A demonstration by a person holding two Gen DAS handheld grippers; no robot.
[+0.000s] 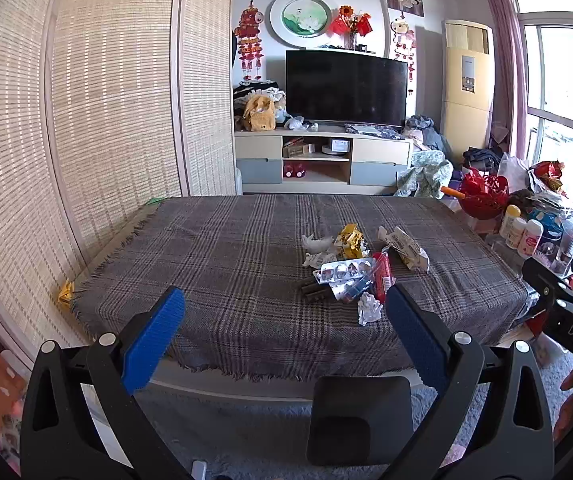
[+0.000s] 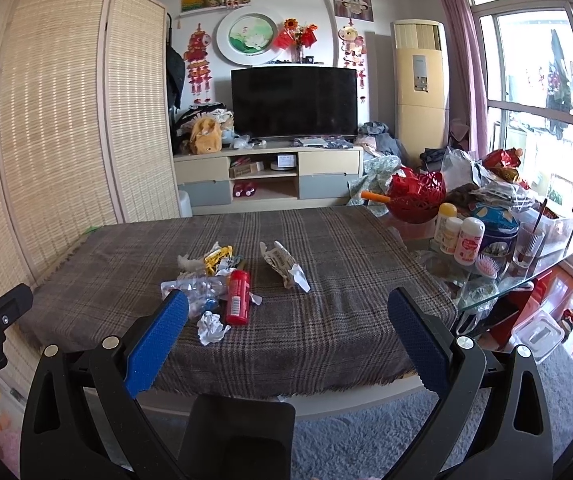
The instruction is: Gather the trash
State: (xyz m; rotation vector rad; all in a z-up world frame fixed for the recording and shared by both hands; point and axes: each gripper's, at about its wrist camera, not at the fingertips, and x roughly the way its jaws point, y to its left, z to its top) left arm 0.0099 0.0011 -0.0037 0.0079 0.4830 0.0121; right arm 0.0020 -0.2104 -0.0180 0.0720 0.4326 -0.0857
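- While both tools hang short of the near edge, nothing looks collected: all the litter lies on the plaid-covered surface (image 1: 214, 264), so by my reading the task is at its start
- Left gripper (image 1: 285, 330): jaws spread wide, holding nothing, aimed at the cloth left of the pile
- Farthest left of the trash in the right wrist view, a crumpled white tissue (image 2: 187, 261) touches a yellow wrapper (image 2: 218, 258)
- Just nearer, a clear blister pack (image 2: 196, 292) lies partly hidden behind the blue left pad, in the same heap
- A crumpled paper ball (image 2: 212, 328) sits closest to the near edge, just beside the heap
- A red tube (image 2: 237, 297) lies on its side against the blister pack
- Set apart to the right, a torn printed wrapper (image 2: 284, 266) lies alone on the cloth
- Right gripper (image 2: 288, 330): jaws wide apart and empty, the paper ball and red tube showing between the pads
- No bin or bag for the trash shows for certain in either view; a clear plastic box (image 2: 537, 332) stands on the floor at far right, purpose unknown
- Left to do: every piece, starting most easily with the paper ball
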